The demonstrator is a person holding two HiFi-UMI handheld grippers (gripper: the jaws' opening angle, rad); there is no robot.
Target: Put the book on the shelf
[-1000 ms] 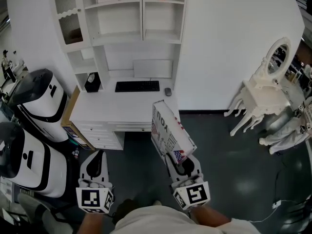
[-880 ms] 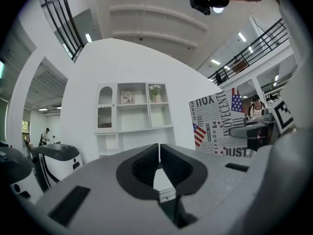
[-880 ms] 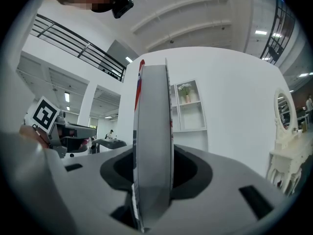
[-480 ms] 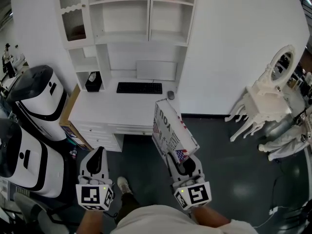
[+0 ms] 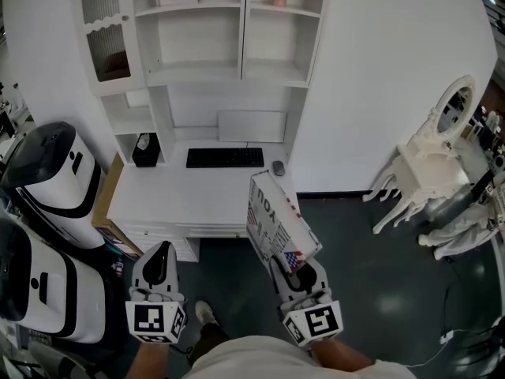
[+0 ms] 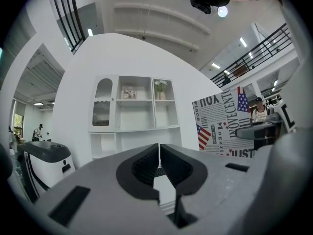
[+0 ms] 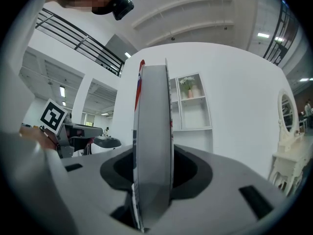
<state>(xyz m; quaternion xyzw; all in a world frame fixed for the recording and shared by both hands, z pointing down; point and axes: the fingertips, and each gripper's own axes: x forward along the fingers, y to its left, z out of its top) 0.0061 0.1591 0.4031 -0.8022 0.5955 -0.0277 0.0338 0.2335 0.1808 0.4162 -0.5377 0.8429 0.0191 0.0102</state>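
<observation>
My right gripper [image 5: 296,271] is shut on the lower edge of a white book [image 5: 274,214] printed with newsprint lettering and a small flag. The book stands on edge and sticks forward past the desk's front right corner. Edge-on, the book [image 7: 152,146] fills the middle of the right gripper view, between the jaws. The white shelf unit [image 5: 229,69] rises behind the desk, with open compartments; the shelf unit [image 6: 132,114] shows straight ahead in the left gripper view. My left gripper [image 5: 160,260] is shut and holds nothing, low at the left; its pads [image 6: 159,163] meet.
A white desk [image 5: 185,200] carries a black keyboard [image 5: 225,158], a mouse [image 5: 277,167] and a black box [image 5: 145,150]. Two white-and-black machines [image 5: 51,172] stand at the left. A white ornate dressing table [image 5: 430,160] is at the right. Dark floor [image 5: 371,275] lies between.
Both grippers and the book have come closer to the desk and shelf unit; the desk front now lies nearer the grippers. The grip on the book is unchanged.
</observation>
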